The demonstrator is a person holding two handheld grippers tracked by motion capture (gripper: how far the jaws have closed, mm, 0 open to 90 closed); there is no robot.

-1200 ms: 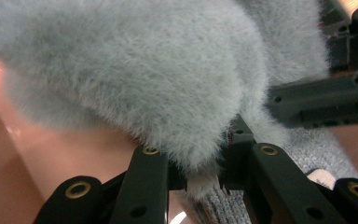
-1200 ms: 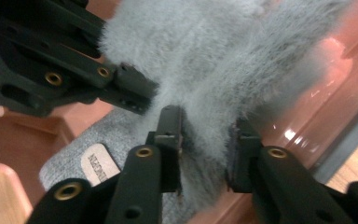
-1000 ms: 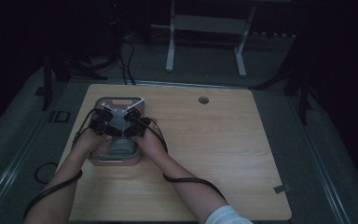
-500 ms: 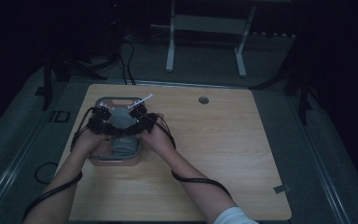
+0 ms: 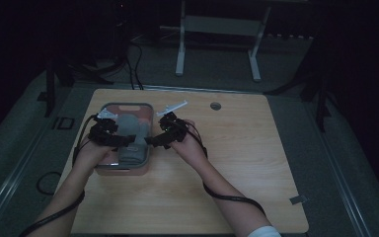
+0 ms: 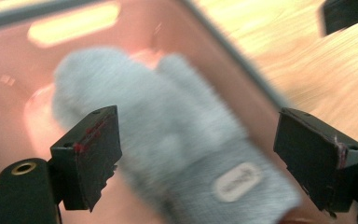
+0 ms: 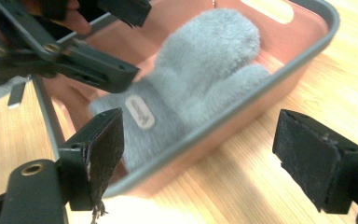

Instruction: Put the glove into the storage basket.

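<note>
Letting go, we have just been opening both the left gripper [image 5: 121,139] and right gripper [image 5: 154,140], nothing between them. Our grey mitten [image 6: 177,140] lies flat in the pink tub [image 7: 279,79], so it stays put.

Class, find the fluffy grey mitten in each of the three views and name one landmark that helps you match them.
High view: the fluffy grey mitten lies left of centre, inside the pink plastic tub with a grey rim.
Left gripper view: centre, running to the bottom edge.
Right gripper view: upper centre, inside the tub.
Shared landmark: the tub's grey rim.
</note>
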